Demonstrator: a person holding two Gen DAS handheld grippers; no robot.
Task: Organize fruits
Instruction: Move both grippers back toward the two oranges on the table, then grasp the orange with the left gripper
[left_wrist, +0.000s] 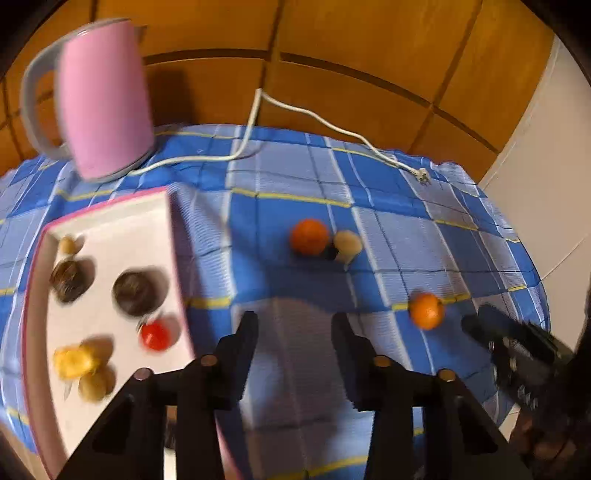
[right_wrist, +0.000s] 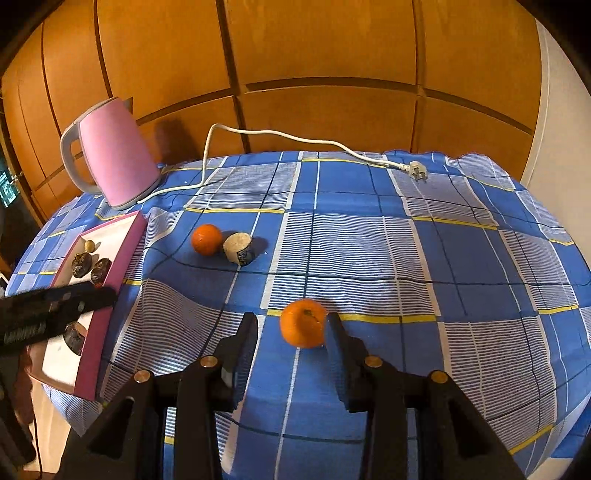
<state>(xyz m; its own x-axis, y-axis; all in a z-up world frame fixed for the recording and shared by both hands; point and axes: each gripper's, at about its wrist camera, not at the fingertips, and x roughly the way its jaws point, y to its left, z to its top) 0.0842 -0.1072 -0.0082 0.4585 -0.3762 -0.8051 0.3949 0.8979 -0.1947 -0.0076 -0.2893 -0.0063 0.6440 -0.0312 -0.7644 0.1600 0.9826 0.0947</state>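
One orange (right_wrist: 303, 328) lies on the blue checked cloth between the fingertips of my right gripper (right_wrist: 291, 325). It is against the right finger, with a gap to the left one, so the jaws stand open. A second orange (right_wrist: 206, 239) sits farther back beside a pale stubby piece with a blue mark (right_wrist: 238, 248). My left gripper (left_wrist: 294, 325) is open over bare cloth next to the white pink-rimmed tray (left_wrist: 122, 236). The tray holds two dark round fruits (left_wrist: 135, 293), a red one (left_wrist: 155, 334), a yellow one (left_wrist: 74, 360) and tan ones. The left wrist view is blurred.
A pink kettle (right_wrist: 118, 155) stands at the back left; its white cord runs across the back of the table to a loose plug (right_wrist: 417, 170). Wooden wall panels rise right behind. The cloth drops over the table's edges at the right and near the tray.
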